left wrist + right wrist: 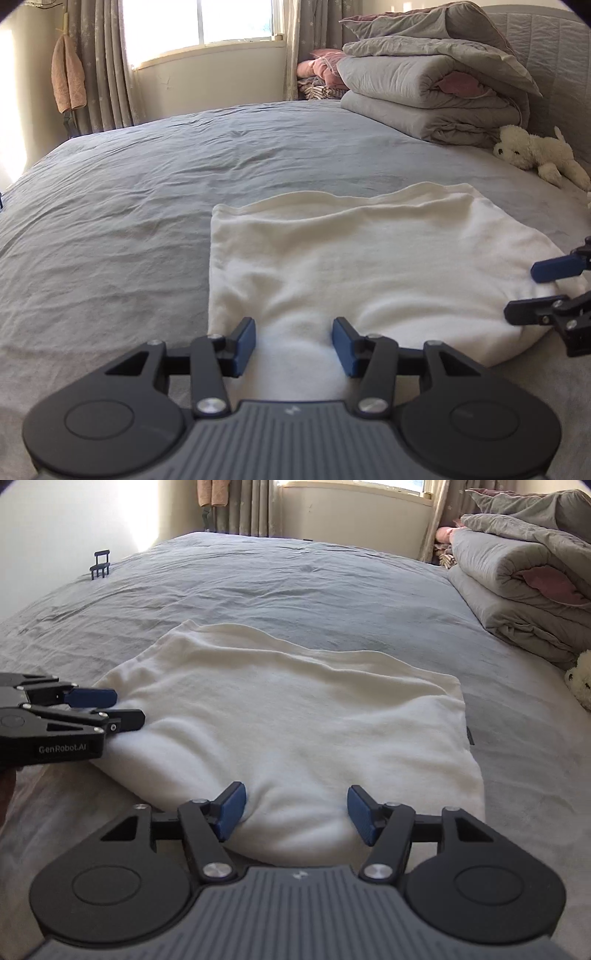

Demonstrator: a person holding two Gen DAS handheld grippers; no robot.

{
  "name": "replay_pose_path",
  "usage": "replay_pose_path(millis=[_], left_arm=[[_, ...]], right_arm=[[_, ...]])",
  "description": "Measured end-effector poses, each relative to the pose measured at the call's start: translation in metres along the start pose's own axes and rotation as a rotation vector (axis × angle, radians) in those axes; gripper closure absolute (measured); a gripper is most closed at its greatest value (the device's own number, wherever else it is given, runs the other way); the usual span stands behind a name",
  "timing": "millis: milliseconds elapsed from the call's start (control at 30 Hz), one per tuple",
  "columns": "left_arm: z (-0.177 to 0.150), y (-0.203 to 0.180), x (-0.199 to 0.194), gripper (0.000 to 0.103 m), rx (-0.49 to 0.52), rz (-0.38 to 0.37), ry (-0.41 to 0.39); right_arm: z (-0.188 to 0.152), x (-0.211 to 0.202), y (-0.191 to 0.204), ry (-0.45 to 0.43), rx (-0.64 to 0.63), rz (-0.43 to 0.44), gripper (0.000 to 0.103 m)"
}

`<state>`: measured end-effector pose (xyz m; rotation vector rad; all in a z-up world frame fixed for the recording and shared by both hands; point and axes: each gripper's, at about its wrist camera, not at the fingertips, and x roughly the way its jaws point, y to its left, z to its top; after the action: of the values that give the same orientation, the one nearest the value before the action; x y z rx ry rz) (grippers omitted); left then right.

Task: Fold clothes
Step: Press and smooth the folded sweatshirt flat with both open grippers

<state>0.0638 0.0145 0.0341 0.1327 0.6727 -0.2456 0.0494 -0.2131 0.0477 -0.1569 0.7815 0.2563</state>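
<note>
Left gripper [293, 345], jaws spread wide, none of the cloth pinched; its blue pads [244, 345] flank the near edge of a folded white garment [369, 266], which lies flat on the grey bedsheet [129, 192] directly ahead of the fingers. Right gripper [295, 814], likewise parted and gripping nothing, straddles the same near edge further along; the garment [288, 716] spreads forward from its fingertips. Each tool appears in the other's view: the right gripper [532, 290] at the garment's right-hand corner, the left gripper [122, 707] at its left-hand corner. Well beyond the left gripper, to its right: stacked grey duvets [424, 92] and a white plush toy [535, 153]. Far ahead: curtained window [203, 22].
</note>
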Motion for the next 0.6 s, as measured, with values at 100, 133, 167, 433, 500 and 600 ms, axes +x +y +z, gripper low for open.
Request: replay_pose_path(millis=[100,133,167,433,500,600], left_arm=[[0.0,0.015,-0.005,0.054,-0.026,-0.015,0.05],[-0.002,0.017,-0.006,0.054,-0.026,-0.02,0.054],[-0.004,0.018,-0.008,0.054,-0.025,-0.021,0.049],[-0.002,0.026,-0.023,0.046,-0.112,0.012,0.021],[0.002,0.026,-0.03,0.045,-0.14,-0.005,-0.011],[0.006,0.018,-0.035,0.044,-0.166,-0.037,-0.044]], right_arm=[[-0.01,-0.003,-0.034,0.07,0.093,-0.048,0.025],[-0.017,-0.002,-0.043,0.062,0.139,-0.025,0.022],[-0.023,-0.002,-0.053,0.052,0.186,-0.001,0.022],[-0.016,-0.011,-0.045,0.052,0.252,-0.055,0.02],[-0.013,-0.022,-0.042,0.003,0.229,-0.091,0.02],[-0.009,-0.029,-0.04,-0.065,0.232,-0.1,0.02]])
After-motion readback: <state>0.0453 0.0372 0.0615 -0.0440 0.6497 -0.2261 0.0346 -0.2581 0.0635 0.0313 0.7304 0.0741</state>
